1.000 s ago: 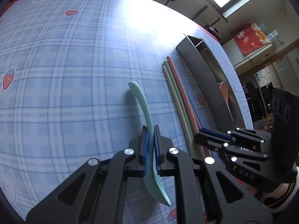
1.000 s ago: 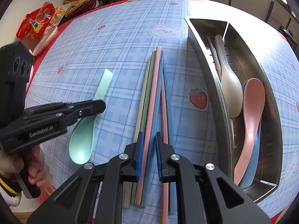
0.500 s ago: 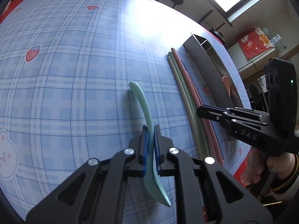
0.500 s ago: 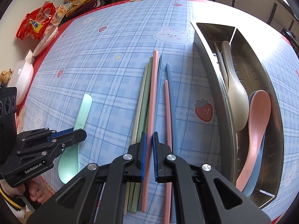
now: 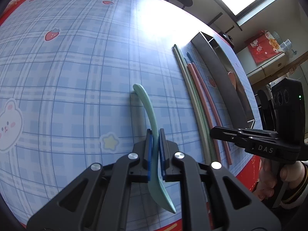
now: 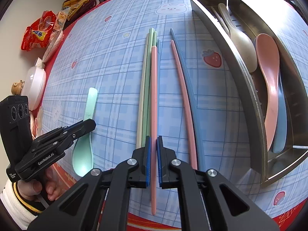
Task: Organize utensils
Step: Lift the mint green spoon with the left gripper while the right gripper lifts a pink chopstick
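1. You had the left tool (image 5: pixel 155 132) closed narrow on the handle of the mint-green spoon (image 5: pixel 148 107). Its bowl hung at 6 o'clock near the edge of the bench (image 5: pixel 67 77), and its handle tip pointed to 12.
2. You had the right tool (image 6: pixel 153 140) pinched shut on one pink chopstick (image 6: pixel 154 88). It lay alongside the green chopsticks (image 6: pixel 147 77), and its partner, the second pink chopstick (image 6: pixel 181 77), sat just to 3 o'clock beside a blue chopstick (image 6: pixel 192 96).
3. The steel utensil tray (image 6: pixel 242 73) stood at 2 o'clock from the right tool. It already held a pink spoon (image 6: pixel 269 73), a beige spoon (image 6: pixel 240 38) and a blue one.
4. I judged that the grip on the chopstick sat low on its length, so the long end was likely to swing. A slow, straight lift would have kept it from dragging its neighbours.
5. The spoon probably belonged in the same compartment as the other spoons. The sensible course was to carry it bowl-down toward 2 o'clock and clear the tray's near wall before letting go.
6. With both tools so near each other, moving one at a time seemed safer.
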A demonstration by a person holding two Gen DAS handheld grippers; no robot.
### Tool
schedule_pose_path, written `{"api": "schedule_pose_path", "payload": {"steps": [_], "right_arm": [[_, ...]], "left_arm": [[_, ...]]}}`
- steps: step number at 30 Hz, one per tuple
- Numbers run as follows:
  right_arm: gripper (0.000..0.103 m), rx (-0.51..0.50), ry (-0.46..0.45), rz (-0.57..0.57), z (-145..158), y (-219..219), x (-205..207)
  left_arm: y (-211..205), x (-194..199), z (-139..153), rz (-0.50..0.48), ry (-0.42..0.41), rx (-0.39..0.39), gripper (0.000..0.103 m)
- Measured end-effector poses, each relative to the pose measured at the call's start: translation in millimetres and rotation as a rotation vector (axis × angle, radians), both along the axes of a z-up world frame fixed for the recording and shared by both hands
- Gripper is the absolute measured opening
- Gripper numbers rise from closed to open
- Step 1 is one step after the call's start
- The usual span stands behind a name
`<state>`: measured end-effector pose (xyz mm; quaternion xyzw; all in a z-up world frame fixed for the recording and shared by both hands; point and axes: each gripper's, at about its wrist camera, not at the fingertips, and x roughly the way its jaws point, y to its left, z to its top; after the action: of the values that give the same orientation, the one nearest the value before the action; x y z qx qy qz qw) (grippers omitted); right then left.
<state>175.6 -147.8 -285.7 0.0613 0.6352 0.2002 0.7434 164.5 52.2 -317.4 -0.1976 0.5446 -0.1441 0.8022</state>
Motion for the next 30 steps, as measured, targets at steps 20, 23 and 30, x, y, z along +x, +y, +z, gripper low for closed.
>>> {"api": "schedule_pose_path", "payload": {"steps": [20, 23, 30], "right_arm": [[0.006, 0.077, -0.071, 0.044, 26, -2, -21], [0.006, 0.087, -0.07, 0.033, 26, -5, -24], [0.006, 0.143, -0.144, 0.017, 48, -14, -23]], "left_arm": [[6, -39, 29, 0.086, -0.016, -0.076, 0.011], [6, -43, 30, 0.094, -0.01, -0.074, 0.011], [8, -47, 42, 0.109, -0.029, -0.069, 0.011]]}}
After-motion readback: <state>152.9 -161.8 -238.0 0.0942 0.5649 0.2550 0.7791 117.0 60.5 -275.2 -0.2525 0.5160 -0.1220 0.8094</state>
